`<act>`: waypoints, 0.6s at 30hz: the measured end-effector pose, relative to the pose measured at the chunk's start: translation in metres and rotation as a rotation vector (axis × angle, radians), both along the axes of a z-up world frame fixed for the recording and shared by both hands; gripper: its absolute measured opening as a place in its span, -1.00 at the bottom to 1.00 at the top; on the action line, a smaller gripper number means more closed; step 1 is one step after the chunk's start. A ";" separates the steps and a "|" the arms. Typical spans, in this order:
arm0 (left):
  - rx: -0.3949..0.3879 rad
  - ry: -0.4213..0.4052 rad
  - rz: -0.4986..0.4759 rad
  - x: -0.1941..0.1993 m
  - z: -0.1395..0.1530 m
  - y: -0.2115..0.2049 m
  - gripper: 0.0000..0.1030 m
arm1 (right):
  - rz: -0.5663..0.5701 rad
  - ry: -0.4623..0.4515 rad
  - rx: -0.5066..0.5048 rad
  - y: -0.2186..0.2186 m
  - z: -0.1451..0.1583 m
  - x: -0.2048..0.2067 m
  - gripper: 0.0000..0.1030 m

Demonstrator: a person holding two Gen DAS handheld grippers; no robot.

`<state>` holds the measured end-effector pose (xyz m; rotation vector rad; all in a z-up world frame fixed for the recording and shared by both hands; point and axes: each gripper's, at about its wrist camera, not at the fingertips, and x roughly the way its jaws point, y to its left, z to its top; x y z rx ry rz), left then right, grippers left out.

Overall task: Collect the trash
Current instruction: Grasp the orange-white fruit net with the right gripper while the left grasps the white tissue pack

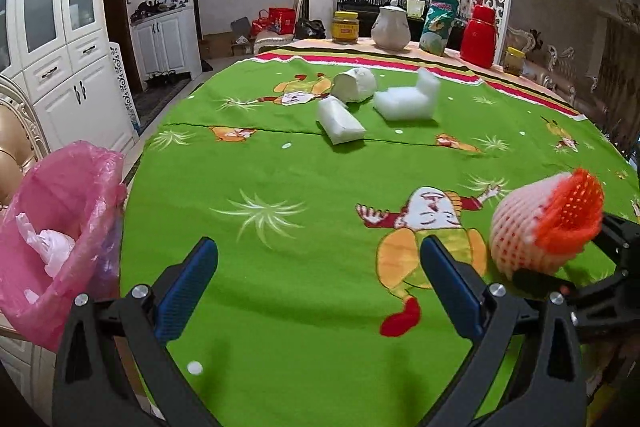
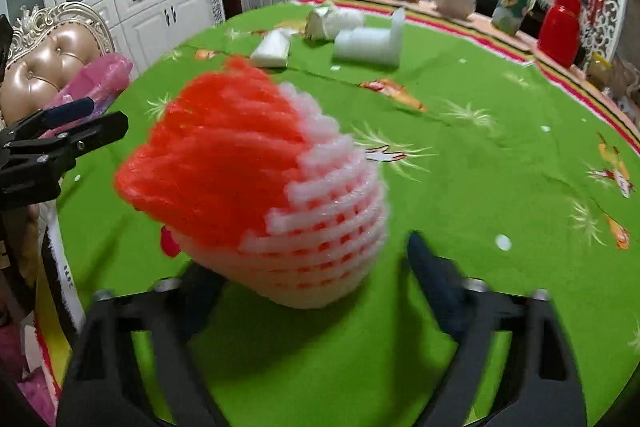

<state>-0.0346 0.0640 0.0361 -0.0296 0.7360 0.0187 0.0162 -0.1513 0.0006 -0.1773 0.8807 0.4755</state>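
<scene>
Lying on the green tablecloth (image 1: 280, 267) near the front edge of the round table is a foam fruit net (image 2: 256, 195), orange-red at its open mouth and white in the lower part, and it is the thing closest to the right gripper (image 2: 312, 267). In the right wrist view the net sits between the two fingers, but the picture is blurred there: the right finger stands apart from the net, the left finger is mostly hidden behind it, so I cannot tell if the pads press on it. The left gripper (image 1: 320, 267) hangs over bare cloth with its blue pads (image 1: 188, 291) wide apart and nothing between them. In the left wrist view the same net (image 1: 548, 223) shows at the right side, just beside this gripper. At the left edge of the table stands a bin lined with a pink plastic bag (image 1: 60, 219), and some light crumpled plastic is already inside. Farther back on the cloth, close together, lie three pieces of white foam packing (image 1: 408, 99). At the far rim of the table stand a yellow jar (image 1: 345, 27), a white teapot (image 1: 390, 27), a green snack bag (image 1: 438, 23) and a red thermos (image 1: 479, 37)
</scene>
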 end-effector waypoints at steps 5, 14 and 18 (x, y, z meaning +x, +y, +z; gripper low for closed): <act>-0.049 0.030 0.017 0.034 0.000 0.009 0.91 | -0.041 -0.095 0.021 0.002 0.019 0.019 -0.24; -0.108 0.081 0.067 0.136 -0.005 -0.015 0.90 | -0.261 -0.161 0.130 -0.024 0.022 0.079 -0.26; -0.110 0.112 0.112 0.179 -0.016 -0.023 0.88 | -0.297 -0.199 0.095 -0.033 0.024 0.082 -0.26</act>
